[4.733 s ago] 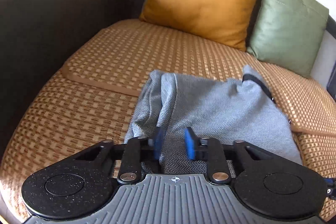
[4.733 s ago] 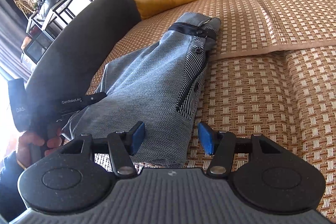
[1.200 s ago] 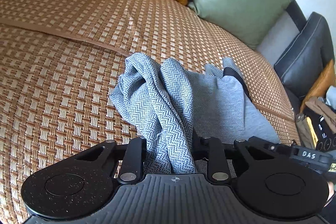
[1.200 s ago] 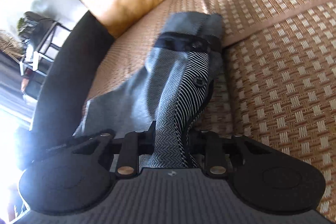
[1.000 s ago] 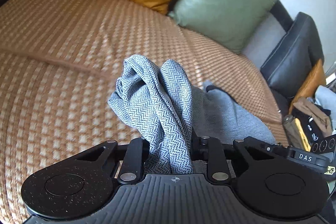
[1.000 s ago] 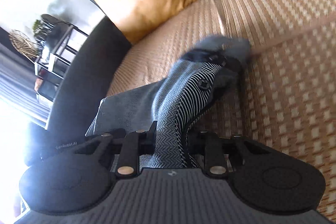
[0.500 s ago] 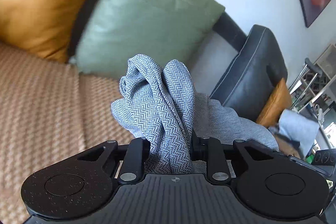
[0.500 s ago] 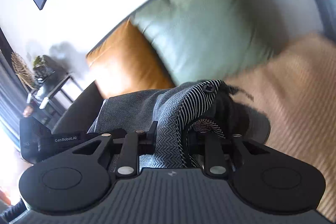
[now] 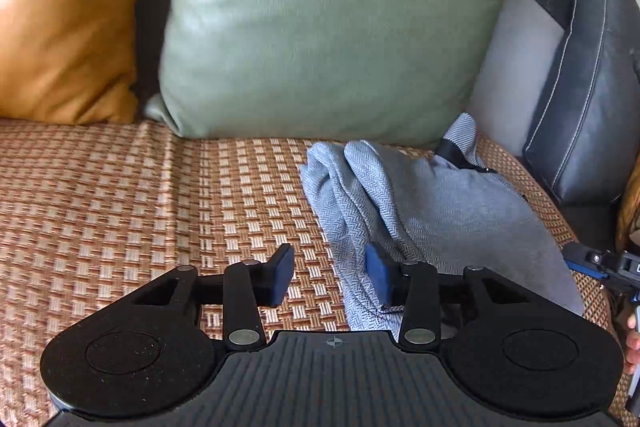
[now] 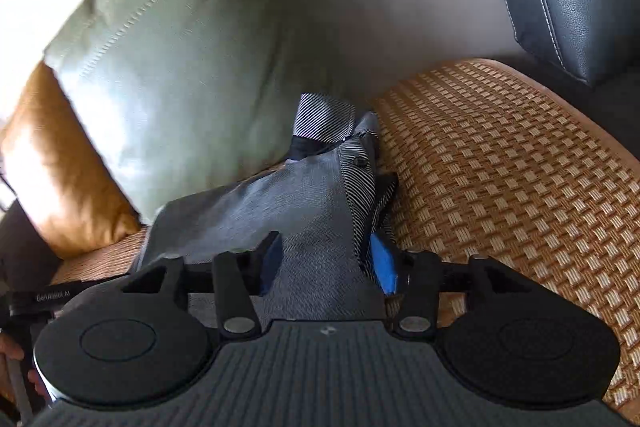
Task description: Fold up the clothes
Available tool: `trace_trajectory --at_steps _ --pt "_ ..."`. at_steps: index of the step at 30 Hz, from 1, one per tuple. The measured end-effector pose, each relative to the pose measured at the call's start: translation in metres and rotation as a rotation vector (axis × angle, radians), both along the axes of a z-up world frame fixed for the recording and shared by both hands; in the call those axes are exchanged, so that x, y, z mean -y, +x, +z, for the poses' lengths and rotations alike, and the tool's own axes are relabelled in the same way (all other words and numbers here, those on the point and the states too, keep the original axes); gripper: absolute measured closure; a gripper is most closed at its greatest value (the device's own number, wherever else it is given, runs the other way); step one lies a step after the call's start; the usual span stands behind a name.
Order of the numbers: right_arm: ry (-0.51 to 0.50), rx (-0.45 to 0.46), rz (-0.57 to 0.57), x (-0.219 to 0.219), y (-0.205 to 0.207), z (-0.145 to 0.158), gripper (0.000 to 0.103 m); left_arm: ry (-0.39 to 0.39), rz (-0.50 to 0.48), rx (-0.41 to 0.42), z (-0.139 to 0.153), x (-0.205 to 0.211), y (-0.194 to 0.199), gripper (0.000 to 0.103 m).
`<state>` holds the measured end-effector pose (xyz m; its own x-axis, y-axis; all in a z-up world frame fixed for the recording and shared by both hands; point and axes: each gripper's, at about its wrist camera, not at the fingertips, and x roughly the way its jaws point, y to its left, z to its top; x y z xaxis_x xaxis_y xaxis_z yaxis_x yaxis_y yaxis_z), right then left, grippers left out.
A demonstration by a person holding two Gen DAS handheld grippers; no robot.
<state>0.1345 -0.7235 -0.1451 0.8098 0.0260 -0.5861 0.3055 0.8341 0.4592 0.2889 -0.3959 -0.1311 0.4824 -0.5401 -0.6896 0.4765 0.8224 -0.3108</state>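
A folded grey herringbone garment (image 9: 432, 211) lies on the woven sofa mat (image 9: 140, 211) in front of the green cushion (image 9: 328, 23). My left gripper (image 9: 330, 273) is open at its near left edge; the cloth lies against the right finger. In the right wrist view the same garment (image 10: 296, 203) shows its striped lining and dark waistband at the far end. My right gripper (image 10: 326, 263) is open, with the garment's near edge lying between its fingers.
A mustard cushion (image 9: 64, 19) leans at the back left, and a dark leather cushion (image 9: 592, 87) stands at the right end of the sofa. The woven mat (image 10: 500, 167) extends right of the garment. The other gripper's handle (image 9: 608, 267) shows at the right edge.
Both grippers carried the garment up and over to the right end of the sofa, set it down before the green cushion, and opened, letting go of the cloth.
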Motion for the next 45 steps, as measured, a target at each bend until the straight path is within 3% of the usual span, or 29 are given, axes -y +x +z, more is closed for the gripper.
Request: trace_trajectory --at_steps 2,4,7,9,12,15,18,19,23,27,35,45 --pt "-0.009 -0.006 -0.007 -0.003 -0.008 0.003 0.044 0.015 0.009 0.006 0.004 0.003 -0.01 0.039" --pt "-0.013 -0.011 -0.018 -0.007 -0.017 0.005 0.043 0.038 0.002 0.04 0.009 0.008 -0.021 0.039" --pt "-0.077 0.031 0.002 -0.021 -0.029 0.016 0.043 0.031 -0.027 0.163 0.03 0.021 -0.04 0.039" --pt "-0.116 0.043 0.05 -0.032 -0.023 0.02 0.046 0.014 -0.095 0.147 0.037 0.037 -0.046 0.04" --pt "-0.168 0.047 0.109 -0.05 -0.007 0.019 0.051 0.081 -0.182 0.181 0.031 0.073 -0.054 0.04" --pt "-0.223 -0.014 0.17 -0.073 0.014 -0.002 0.05 0.244 -0.23 0.199 -0.003 0.093 -0.056 0.044" --pt "-0.376 -0.044 0.225 -0.102 0.02 -0.026 0.048 0.333 -0.293 0.411 -0.03 0.09 -0.084 0.046" --pt "-0.438 -0.024 0.229 -0.11 0.016 -0.03 0.048 0.33 -0.278 0.421 -0.033 0.089 -0.086 0.046" --pt "-0.389 -0.035 0.227 -0.102 0.013 -0.022 0.049 0.287 -0.233 0.361 -0.022 0.084 -0.081 0.043" --pt "-0.433 -0.015 0.182 -0.097 -0.007 -0.007 0.048 0.276 -0.204 0.382 -0.016 0.061 -0.09 0.038" --pt "-0.469 -0.063 0.162 -0.099 -0.013 -0.022 0.047 0.291 -0.148 0.361 -0.029 0.062 -0.096 0.035" --pt "-0.444 -0.037 0.143 -0.096 -0.015 -0.028 0.047 0.234 -0.107 0.32 -0.037 0.056 -0.087 0.033"
